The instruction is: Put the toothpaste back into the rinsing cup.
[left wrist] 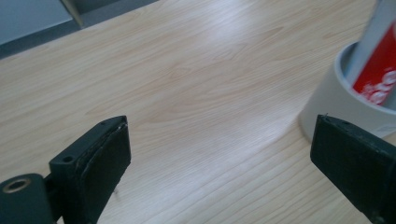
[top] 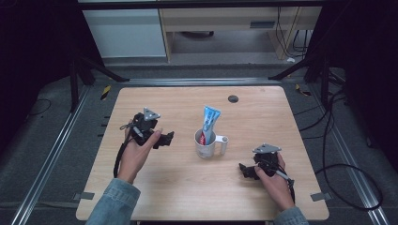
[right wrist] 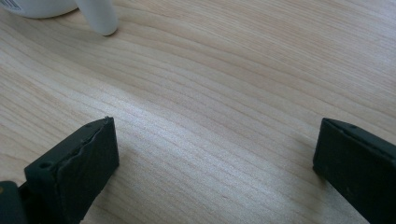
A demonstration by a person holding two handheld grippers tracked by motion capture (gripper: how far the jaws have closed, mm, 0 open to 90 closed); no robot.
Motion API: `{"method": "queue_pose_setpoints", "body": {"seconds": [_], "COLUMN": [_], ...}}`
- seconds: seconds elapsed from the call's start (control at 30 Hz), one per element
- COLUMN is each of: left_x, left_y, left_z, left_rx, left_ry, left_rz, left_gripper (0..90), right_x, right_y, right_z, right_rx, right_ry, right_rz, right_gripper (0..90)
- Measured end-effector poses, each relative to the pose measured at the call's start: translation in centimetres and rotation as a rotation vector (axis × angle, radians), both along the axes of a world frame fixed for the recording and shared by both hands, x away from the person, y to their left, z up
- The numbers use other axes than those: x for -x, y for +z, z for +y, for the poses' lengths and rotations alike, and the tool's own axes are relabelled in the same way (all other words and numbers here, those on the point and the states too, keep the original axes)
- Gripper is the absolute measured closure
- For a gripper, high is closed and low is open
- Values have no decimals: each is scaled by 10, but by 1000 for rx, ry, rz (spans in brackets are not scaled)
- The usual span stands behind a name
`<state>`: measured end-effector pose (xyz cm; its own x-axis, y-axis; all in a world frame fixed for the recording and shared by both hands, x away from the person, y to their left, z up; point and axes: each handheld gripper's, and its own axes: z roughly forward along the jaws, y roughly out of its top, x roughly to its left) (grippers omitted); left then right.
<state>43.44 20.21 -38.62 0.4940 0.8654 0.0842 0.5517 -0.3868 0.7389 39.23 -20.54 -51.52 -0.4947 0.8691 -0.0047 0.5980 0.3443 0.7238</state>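
- A light wooden table (top: 187, 187) with rounded corners carries a white mug (top: 205, 144) near its middle.
- The mug stands upright, its handle (top: 222, 143) turned toward the person's right side.
- A toothpaste tube (top: 209, 123) stands inside the mug, blue and white at the top and red lower down, rising well above the rim and leaning slightly.
- A small dark round hole (top: 233, 98) sits in the table surface beyond the mug, near the far edge.
- The left tongs (top: 165, 138) are held in the person's left hand (top: 141, 149), to the left of the mug and near it, jaws pointing toward the mug; a grey three-cornered plate (top: 150, 114) tops them.
- In the left gripper view the left tongs (left wrist: 219, 154) stand wide apart with bare table between the jaws and nothing gripped; the mug (left wrist: 334, 100) with the red part of the tube (left wrist: 380, 70) shows at the right, just beyond the right-hand jaw.
- The right tongs (top: 246, 171) are held in the person's right hand (top: 274, 185), to the right of the mug and nearer the person, apart from it, jaws pointing left.
- In the right gripper view the right tongs (right wrist: 215, 158) are also wide open over bare wood, holding nothing; the mug's base (right wrist: 42, 7) and handle (right wrist: 99, 17) show at the upper left, well apart from the jaws.
- Denim sleeves (top: 112, 204) cover both forearms at the near edge.
- Dark floor, metal rails (top: 47, 150) and cables (top: 347, 187) surround the table.
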Motion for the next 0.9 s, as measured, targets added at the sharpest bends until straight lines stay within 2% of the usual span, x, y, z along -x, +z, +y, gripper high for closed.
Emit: {"method": "queue_pose_setpoints", "body": {"seconds": [0.33, 0.43, 0.57, 0.8, 0.9], "left_x": [-6, -6, -4, 1, 1], "left_y": [-26, -37, -51, -69, -74], "left_z": [41, 53, 68, 85, 90], "left_rx": [-34, -58, -61, -54, -77], "left_ry": [78, 88, 107, 123, 128], "left_rz": [47, 59, 72, 105, 109], "left_gripper": [53, 53, 53, 56, 56], "right_x": [0, 0, 0, 0, 1], "right_y": [0, 0, 0, 0, 0], "right_z": [0, 0, 0, 0, 1], "right_rx": [1, 0, 0, 1, 1], "right_ry": [0, 0, 0, 2, -8], "right_rz": [-1, 0, 0, -2, 1], "right_gripper": [4, 4, 5, 5, 6]}}
